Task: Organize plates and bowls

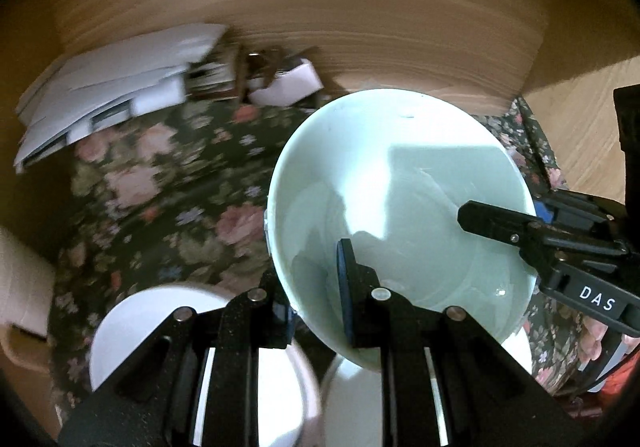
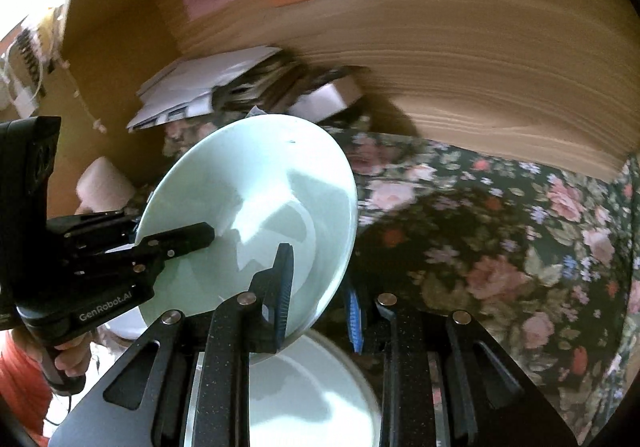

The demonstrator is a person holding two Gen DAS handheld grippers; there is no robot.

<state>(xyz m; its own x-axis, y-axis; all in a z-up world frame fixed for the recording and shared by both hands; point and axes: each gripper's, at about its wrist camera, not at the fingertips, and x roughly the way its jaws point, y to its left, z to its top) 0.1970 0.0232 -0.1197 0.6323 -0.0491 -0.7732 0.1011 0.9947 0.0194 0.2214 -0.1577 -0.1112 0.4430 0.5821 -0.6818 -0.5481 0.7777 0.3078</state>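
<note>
- Bowl (image 1: 400,183): pale green, glossy, tilted, frame centre, above the floral cloth (image 1: 160,183).
- Left gripper (image 1: 316,303): clamped on near rim.
- Right gripper (image 2: 316,295): clamped on opposite rim.

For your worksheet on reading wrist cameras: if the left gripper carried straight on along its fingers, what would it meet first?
Probably the floral tablecloth, beyond the pale green bowl that the left gripper grips by the rim; depth is unclear.
</note>
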